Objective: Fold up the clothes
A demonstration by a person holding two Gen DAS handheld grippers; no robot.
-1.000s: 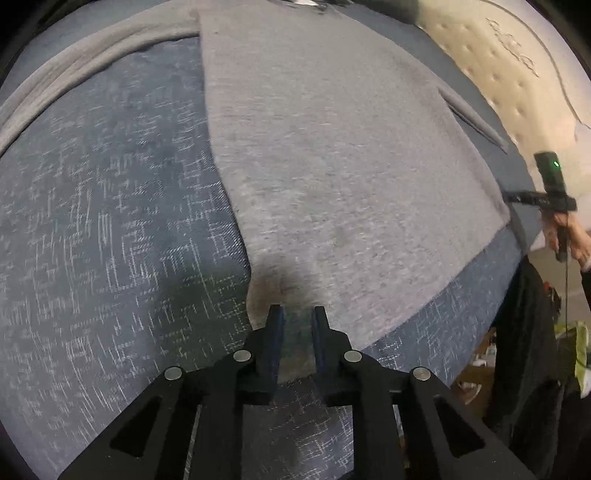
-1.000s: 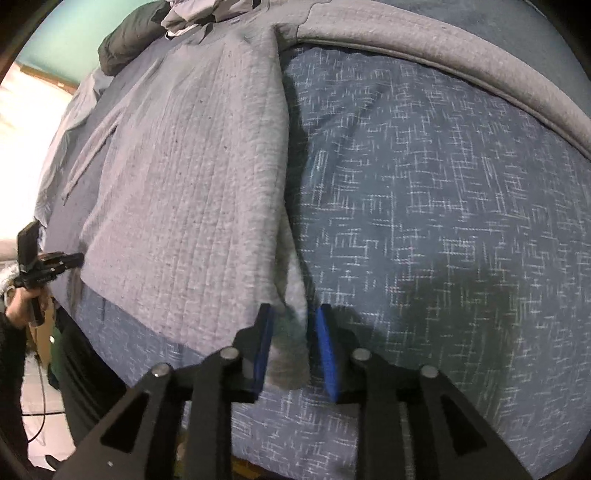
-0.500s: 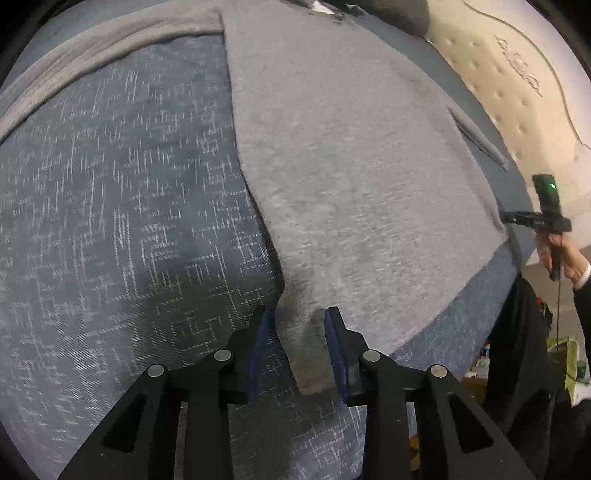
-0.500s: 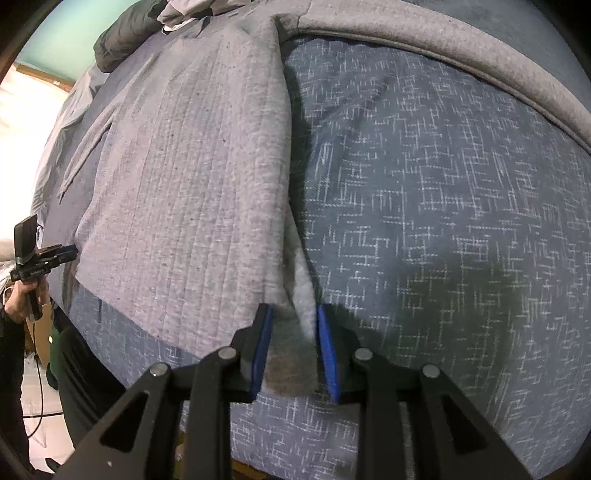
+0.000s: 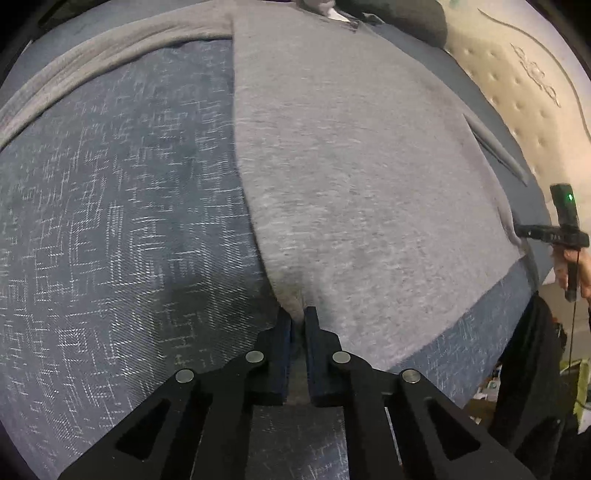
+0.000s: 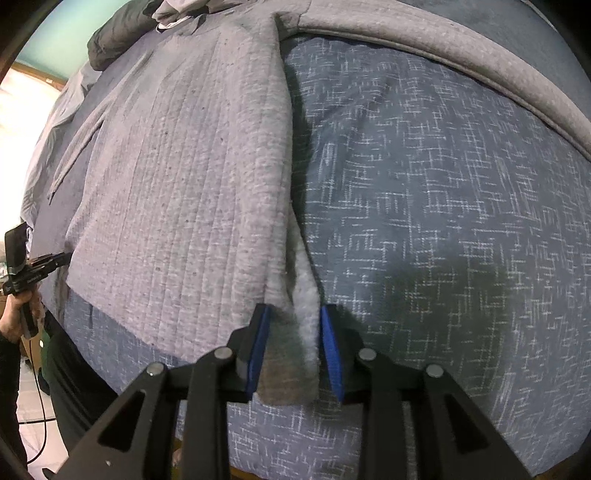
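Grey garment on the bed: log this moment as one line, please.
stage: bottom corners gripped | left gripper: shut on grey garment | right gripper: shut on grey garment | surface: blue bedspread

A grey knit garment lies spread flat on the blue patterned bedspread.

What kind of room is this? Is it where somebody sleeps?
Most likely a bedroom. A grey garment is spread over a blue patterned bedspread, a cream tufted headboard stands at one end, and more clothes are heaped at the far side.
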